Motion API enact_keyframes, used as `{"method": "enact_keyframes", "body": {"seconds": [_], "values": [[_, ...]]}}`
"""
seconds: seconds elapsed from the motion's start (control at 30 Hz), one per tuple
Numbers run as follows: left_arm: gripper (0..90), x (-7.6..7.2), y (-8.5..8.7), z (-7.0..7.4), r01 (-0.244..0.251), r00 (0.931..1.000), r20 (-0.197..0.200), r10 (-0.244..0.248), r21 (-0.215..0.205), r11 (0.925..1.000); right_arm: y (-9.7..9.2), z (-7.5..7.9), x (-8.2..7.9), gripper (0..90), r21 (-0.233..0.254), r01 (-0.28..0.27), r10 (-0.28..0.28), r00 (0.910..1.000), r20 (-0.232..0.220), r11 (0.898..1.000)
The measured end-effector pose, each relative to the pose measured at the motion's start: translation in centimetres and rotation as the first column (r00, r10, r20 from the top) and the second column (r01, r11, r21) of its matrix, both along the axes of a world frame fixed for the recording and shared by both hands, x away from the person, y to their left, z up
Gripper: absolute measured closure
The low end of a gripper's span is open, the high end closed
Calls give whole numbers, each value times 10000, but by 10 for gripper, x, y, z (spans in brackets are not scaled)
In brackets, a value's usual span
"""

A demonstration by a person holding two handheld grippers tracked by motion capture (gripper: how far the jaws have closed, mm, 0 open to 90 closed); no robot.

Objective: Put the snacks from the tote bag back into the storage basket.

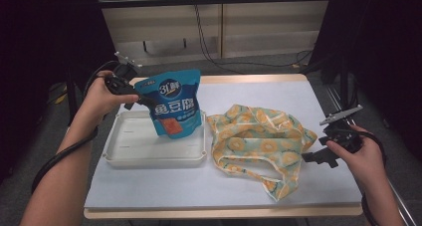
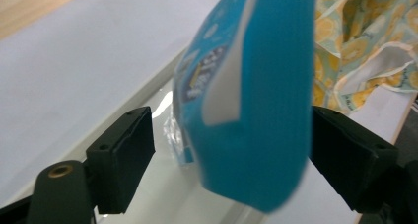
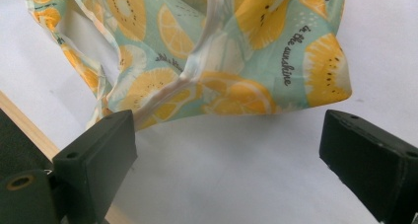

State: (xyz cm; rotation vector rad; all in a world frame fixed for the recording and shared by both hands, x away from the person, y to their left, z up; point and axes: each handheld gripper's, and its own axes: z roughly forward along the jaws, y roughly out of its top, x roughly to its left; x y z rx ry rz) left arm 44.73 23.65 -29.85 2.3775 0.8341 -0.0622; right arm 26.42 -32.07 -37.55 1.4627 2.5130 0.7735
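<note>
Blue fish-tofu pouch (image 1: pixel 174 102) stands tilted in the white tray (image 1: pixel 130 155), nothing else in the tray. Left gripper (image 1: pixel 144 100) jaws apart around its upper edge, pads not pressing. Best to back straight off so the pouch isn't tipped. Right gripper (image 1: pixel 314 157) jaws apart, empty, beside the fruit-print fabric bag (image 1: pixel 261 141); its contents can't be told.

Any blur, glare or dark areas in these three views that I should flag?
High view: both side edges fall into deep shadow, the table evenly lit. Left gripper view: the blue pouch between the open jaws is soft and blurred, with glare on the white tray. Right gripper view: the fruit-print bag reads fairly sharp, lettering legible.
</note>
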Motion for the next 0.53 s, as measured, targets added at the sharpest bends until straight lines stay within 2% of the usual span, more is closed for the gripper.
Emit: {"method": "enact_keyframes", "body": {"seconds": [0.07,0.17,0.23,0.3,0.37,0.4,0.43,0.5,0.53], "values": [[166,-3,-1,-4,-229,9997,-25,230,49,9997,1,1,-1,69,-11,46,-46,10000,-65,10000],[151,-10,-2,-9,-264,9996,-23,264,-52,9996,0,0,-1,69,-28,-72,72,10000,-9,10000],[134,-14,-3,-13,-281,9996,-18,281,16,9996,1,0,-2,69,-54,36,-36,10000,-62,10000],[123,-18,-3,-16,-352,9994,16,352,-130,9993,0,-1,-3,69,-47,65,-66,9999,-147,10000],[118,-23,-4,-19,-415,9991,105,418,-293,9987,-1,-1,-3,69,-53,-39,39,10000,-43,10000],[110,-25,-2,-19,-275,9995,136,278,-229,9994,-2,-1,-3,69,-76,-50,49,10000,-21,10000],[96,-28,-2,-20,-384,9990,194,392,-409,9984,-1,-1,-4,69,-39,68,-69,10000,-57,10000],[84,-30,0,-22,-241,9994,243,252,-431,9988,-2,-2,-4,69,-43,41,-41,10000,-79,10000],[70,-32,0,-24,-326,9991,249,341,-594,9977,-2,-2,-4,69,-32,35,-35,9999,-129,10000]]}}
